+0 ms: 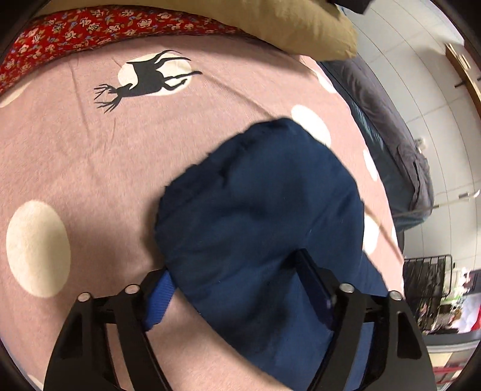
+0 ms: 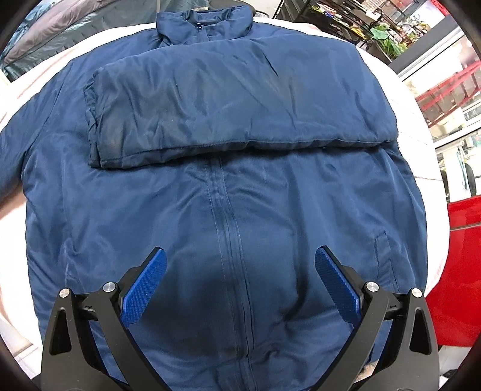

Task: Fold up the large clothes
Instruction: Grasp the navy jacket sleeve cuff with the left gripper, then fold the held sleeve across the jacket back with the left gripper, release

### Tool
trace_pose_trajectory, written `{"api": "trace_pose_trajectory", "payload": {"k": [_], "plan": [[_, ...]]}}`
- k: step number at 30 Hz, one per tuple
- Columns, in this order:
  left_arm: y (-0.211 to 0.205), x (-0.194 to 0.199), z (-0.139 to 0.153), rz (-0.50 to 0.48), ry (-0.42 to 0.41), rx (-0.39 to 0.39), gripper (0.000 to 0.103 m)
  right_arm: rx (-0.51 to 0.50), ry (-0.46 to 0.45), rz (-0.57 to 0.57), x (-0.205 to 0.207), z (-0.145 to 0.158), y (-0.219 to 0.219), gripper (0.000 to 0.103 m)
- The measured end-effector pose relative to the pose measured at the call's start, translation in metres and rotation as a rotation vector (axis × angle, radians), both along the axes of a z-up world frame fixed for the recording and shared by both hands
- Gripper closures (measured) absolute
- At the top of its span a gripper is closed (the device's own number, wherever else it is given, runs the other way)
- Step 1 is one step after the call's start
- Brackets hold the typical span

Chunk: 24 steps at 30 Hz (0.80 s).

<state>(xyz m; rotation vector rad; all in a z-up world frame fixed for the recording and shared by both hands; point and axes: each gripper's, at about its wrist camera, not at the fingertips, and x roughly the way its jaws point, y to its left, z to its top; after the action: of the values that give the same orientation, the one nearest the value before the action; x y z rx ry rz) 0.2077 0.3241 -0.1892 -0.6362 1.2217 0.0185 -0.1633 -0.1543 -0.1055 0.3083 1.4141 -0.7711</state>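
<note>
1. The navy jacket [image 2: 228, 192] is lying front-up and zipped on the bed [image 1: 75, 168], its collar [image 2: 204, 24] toward the far edge; one sleeve [image 2: 234, 111] is already lying folded straight across the chest, so the step in hand is, by my judgement, bringing the other sleeve over to match.

2. The left gripper [image 1: 240, 288] is gripping a bunch of navy cloth, seemingly the other sleeve [image 1: 258, 204], which is draping over and between its fingers; the gap between them is wide, and whether the pads are truly pinching is hard to tell, so checking the grip before lifting is worthwhile.

3. The right gripper [image 2: 240, 279] is hovering over the zip [image 2: 231, 240] near the hem, spread wide and holding nothing; pressing it on the body there would likely be keeping the jacket from sliding.

4. Carrying the sleeve low and flat, and laying it parallel to the folded one with cuffs level, should be giving a tidy rectangle; the padded, slippery-looking cloth may be springing back, so smoothing after release is advisable.

5. A tan pillow [image 1: 300, 27] is sitting at the bed's far edge; keeping clear of it is sensible.
</note>
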Motion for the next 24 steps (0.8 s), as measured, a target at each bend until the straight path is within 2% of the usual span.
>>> {"api": "trace_pose_trajectory", "payload": {"k": [2,4,5,6,8,13,18,22,24], "plan": [[-0.004,0.005,-0.002,0.005,0.0,-0.001,0.049,-0.004,0.006,-0.007,-0.004,0.001,0.003,0.006],[-0.003,0.005,-0.001,0.01,-0.003,-0.004,0.067,-0.005,0.001,-0.019,-0.005,0.003,0.006,0.006],[0.0,0.003,0.0,0.012,-0.008,-0.007,0.069,-0.01,0.001,-0.018,-0.006,0.004,0.008,0.006],[0.002,0.001,0.002,0.013,-0.018,-0.01,0.077,-0.016,0.002,-0.016,-0.006,0.005,0.009,0.006],[0.002,-0.001,0.008,0.006,-0.035,-0.013,0.085,-0.023,0.0,-0.008,-0.005,0.008,0.008,0.006],[-0.004,-0.005,0.026,-0.021,-0.084,0.011,0.09,-0.025,-0.016,0.022,0.001,0.014,0.001,0.006],[-0.019,-0.013,0.061,-0.062,-0.16,0.045,0.092,-0.015,-0.045,0.058,0.009,0.015,-0.003,0.006],[-0.046,-0.026,0.092,-0.107,-0.222,0.06,0.093,0.005,-0.071,0.09,0.01,0.013,-0.012,0.006],[-0.074,-0.034,0.11,-0.162,-0.257,0.078,0.093,0.015,-0.082,0.097,0.009,0.012,-0.019,0.006]]}}
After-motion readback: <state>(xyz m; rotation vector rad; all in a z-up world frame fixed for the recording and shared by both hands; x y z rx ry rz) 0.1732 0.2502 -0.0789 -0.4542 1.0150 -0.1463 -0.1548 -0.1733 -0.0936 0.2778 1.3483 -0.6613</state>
